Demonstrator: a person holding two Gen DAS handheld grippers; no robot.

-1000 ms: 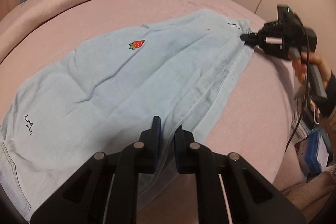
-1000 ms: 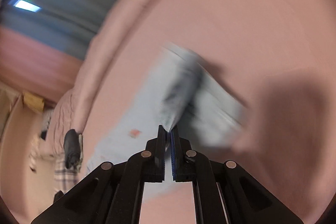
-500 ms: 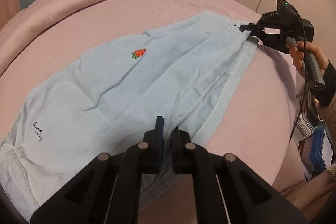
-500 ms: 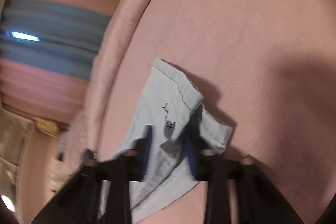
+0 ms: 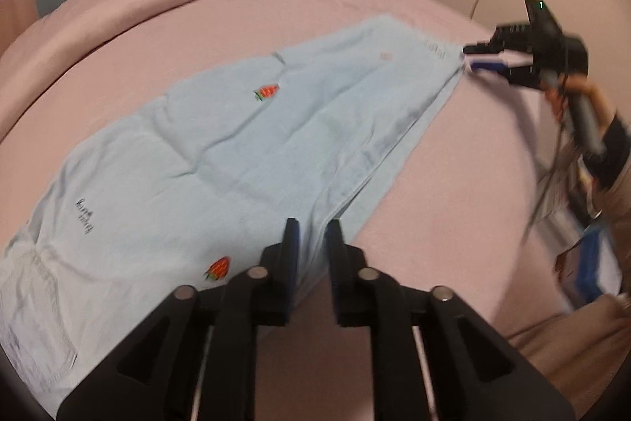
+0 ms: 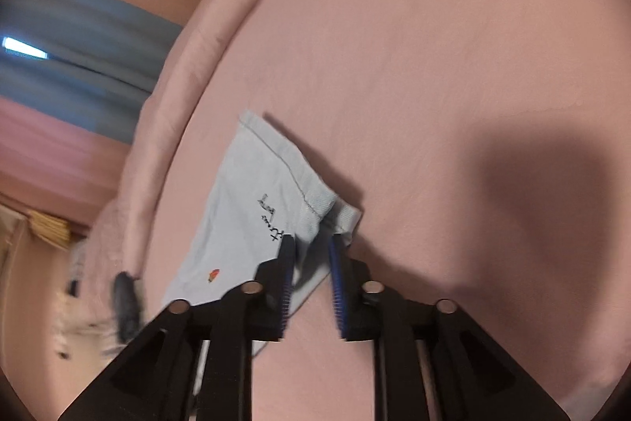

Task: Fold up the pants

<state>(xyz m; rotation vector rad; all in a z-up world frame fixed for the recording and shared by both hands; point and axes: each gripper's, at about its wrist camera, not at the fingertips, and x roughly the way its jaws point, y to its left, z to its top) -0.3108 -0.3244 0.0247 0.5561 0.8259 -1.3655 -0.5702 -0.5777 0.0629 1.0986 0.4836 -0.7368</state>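
Pink bed [image 5: 453, 184] carries my light blue pants [image 5: 221, 160], laid flat, folded lengthwise, long axis running diagonally from waist at near left to hems at far right. My left gripper [image 5: 313, 255] angles down over the near long edge, jaws opening, cloth between but not pinched. My right gripper [image 6: 311, 275] tilts down at the hem end, jaws opening, released; my hand [image 5: 583, 97] grips its handle.

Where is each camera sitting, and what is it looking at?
Left wrist view: sits on the left tool, looking down along the light blue pants on the pink bed; the right tool and the hand holding it show.
Right wrist view: sits on the right tool, looking down at the pants' hem end; only its own opening jaws show.
Shared: pants, bed.
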